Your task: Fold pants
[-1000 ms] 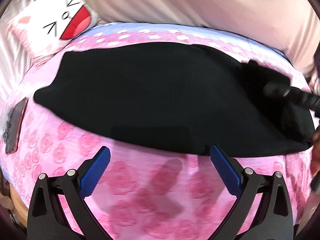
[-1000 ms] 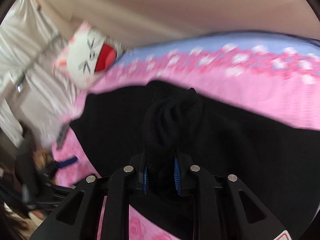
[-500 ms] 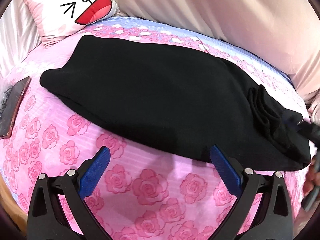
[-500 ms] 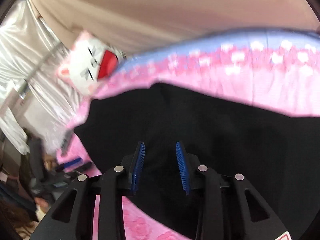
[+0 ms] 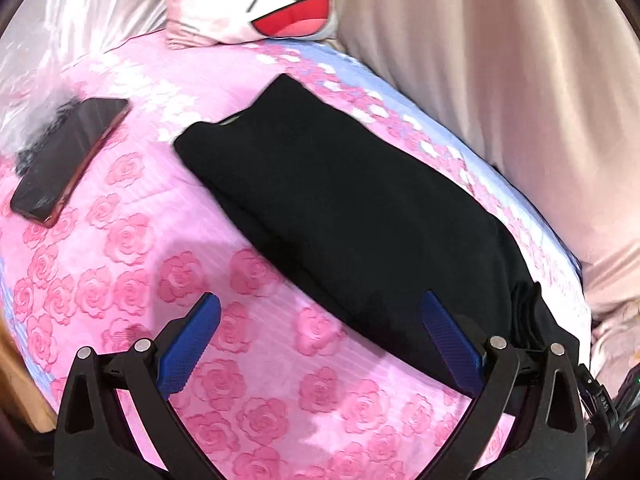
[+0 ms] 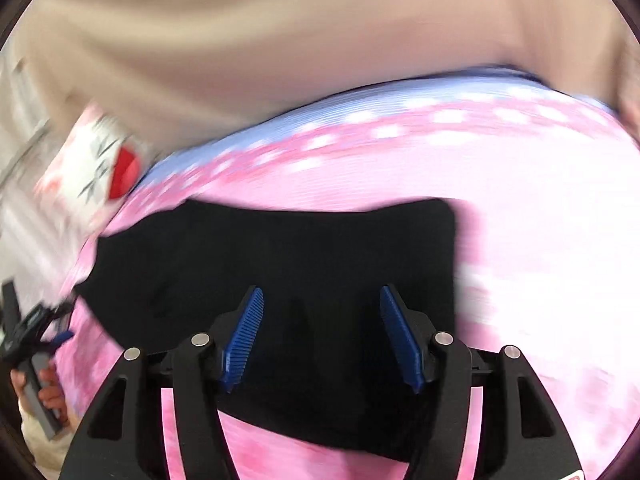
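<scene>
The black pants (image 5: 360, 208) lie folded in a long strip on the pink rose bedspread (image 5: 132, 240), running from near the pillow to the lower right. My left gripper (image 5: 320, 344) is open and empty, its right blue pad over the pants' near edge. In the right wrist view the pants (image 6: 280, 252) lie flat under my right gripper (image 6: 322, 332), which is open and empty just above the cloth. The left gripper shows at the left edge of that view (image 6: 28, 328).
A dark phone (image 5: 68, 156) lies on the bedspread at the left. A white cartoon-face pillow (image 5: 260, 0) leans at the head of the bed. Beige curtain (image 5: 500, 80) hangs along the right side. A wooden bed edge (image 5: 24, 396) shows lower left.
My right gripper let go of the bunched pants end and opened wide, leaving the cloth flat. My left gripper swung left, toward the pillow and phone, staying open.
</scene>
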`<act>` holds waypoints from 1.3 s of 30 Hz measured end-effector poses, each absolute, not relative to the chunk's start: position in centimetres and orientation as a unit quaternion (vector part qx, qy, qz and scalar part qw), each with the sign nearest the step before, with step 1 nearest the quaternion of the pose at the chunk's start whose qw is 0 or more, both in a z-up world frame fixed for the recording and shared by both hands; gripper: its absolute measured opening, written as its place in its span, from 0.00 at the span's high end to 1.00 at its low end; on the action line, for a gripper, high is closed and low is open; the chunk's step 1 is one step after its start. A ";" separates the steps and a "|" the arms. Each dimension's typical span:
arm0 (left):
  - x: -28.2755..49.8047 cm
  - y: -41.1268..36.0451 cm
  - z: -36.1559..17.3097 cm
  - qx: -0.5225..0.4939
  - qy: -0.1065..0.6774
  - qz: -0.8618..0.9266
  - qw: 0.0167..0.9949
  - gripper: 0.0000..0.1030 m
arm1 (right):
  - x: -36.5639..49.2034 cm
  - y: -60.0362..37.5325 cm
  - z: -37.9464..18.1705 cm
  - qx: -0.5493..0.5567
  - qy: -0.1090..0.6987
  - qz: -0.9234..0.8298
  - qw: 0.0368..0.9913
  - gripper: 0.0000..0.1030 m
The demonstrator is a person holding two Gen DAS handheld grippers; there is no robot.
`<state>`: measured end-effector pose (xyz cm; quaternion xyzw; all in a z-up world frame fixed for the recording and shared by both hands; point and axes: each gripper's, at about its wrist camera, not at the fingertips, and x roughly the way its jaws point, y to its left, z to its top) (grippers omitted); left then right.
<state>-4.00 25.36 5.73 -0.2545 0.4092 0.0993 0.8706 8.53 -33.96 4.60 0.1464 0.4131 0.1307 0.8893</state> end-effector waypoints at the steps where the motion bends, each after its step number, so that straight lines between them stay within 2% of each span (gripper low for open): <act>1: -3.7 24.6 5.8 -0.249 0.411 0.090 0.872 0.05 | 8.3 -35.5 4.1 0.158 0.418 0.116 0.887 0.39; 7: 0.9 15.4 5.7 -0.222 0.450 -0.037 0.864 0.05 | 7.7 -39.4 -0.2 0.281 0.443 0.157 0.837 0.38; 11: 3.7 10.0 5.1 -0.209 0.478 -0.093 0.848 0.05 | 7.7 -37.8 -0.4 0.277 0.433 0.188 0.837 0.30; 15: 6.6 6.6 3.7 -0.170 0.494 -0.061 0.850 0.05 | 7.6 -36.9 -0.5 0.272 0.425 0.206 0.838 0.30; 16: 6.7 5.9 3.7 -0.147 0.489 -0.049 0.858 0.05 | 7.6 -36.6 -0.6 0.267 0.426 0.212 0.838 0.34; 17: 6.9 5.4 3.7 -0.124 0.490 -0.039 0.862 0.14 | 7.7 -36.1 -0.8 0.259 0.433 0.213 0.837 0.59; 18: 7.0 5.0 3.7 -0.104 0.487 -0.026 0.867 0.34 | 8.0 -35.6 -0.7 0.256 0.434 0.218 0.836 0.71; 19: 7.0 4.6 4.0 -0.092 0.479 -0.035 0.872 0.45 | 8.0 -35.4 -0.3 0.257 0.429 0.225 0.837 0.74; 20: 7.0 4.9 4.3 -0.108 0.480 -0.058 0.869 0.71 | 7.8 -35.1 0.5 0.251 0.423 0.228 0.840 0.77; 22: 6.6 5.9 5.1 -0.135 0.478 -0.058 0.866 0.84 | 7.1 -33.8 3.2 0.234 0.399 0.249 0.851 0.77; 23: 6.3 6.6 5.5 -0.136 0.472 -0.053 0.870 0.93 | 6.9 -33.3 3.9 0.228 0.392 0.259 0.853 0.77; 24: 5.9 7.2 5.7 -0.129 0.465 -0.035 0.875 0.93 | 6.8 -32.7 4.5 0.215 0.390 0.263 0.856 0.77; 26: 5.5 8.9 4.9 -0.089 0.460 0.045 0.882 0.92 | 7.3 -32.1 3.6 0.181 0.408 0.239 0.862 0.72; 27: 5.5 10.0 3.7 -0.087 0.474 0.048 0.875 0.91 | 7.9 -32.4 2.0 0.171 0.433 0.207 0.860 0.63; 28: 5.1 10.9 3.5 -0.104 0.468 0.030 0.877 0.91 | 8.1 -33.0 0.8 0.177 0.454 0.184 0.854 0.59; 29: 4.3 11.8 3.9 -0.120 0.457 0.018 0.881 0.83 | 7.9 -33.6 -0.1 0.196 0.462 0.175 0.847 0.57; 30: 3.4 12.7 4.5 -0.130 0.450 0.019 0.883 0.51 | 7.5 -34.5 -0.4 0.237 0.452 0.189 0.839 0.55; 31: 2.2 14.4 5.4 -0.138 0.435 0.031 0.890 0.27 | 7.4 -34.9 -0.6 0.251 0.455 0.195 0.832 0.53; 32: 1.5 15.6 6.0 -0.146 0.418 0.046 0.896 0.07 | 7.3 -35.1 -0.8 0.264 0.455 0.201 0.826 0.53; 35: -0.9 21.6 7.4 -0.204 0.364 0.119 0.901 0.05 | 7.3 -35.2 -1.0 0.279 0.452 0.208 0.821 0.53; 39: -1.2 29.8 5.8 -0.327 0.353 0.168 0.860 0.05 | 7.1 -35.2 -0.9 0.293 0.444 0.216 0.819 0.50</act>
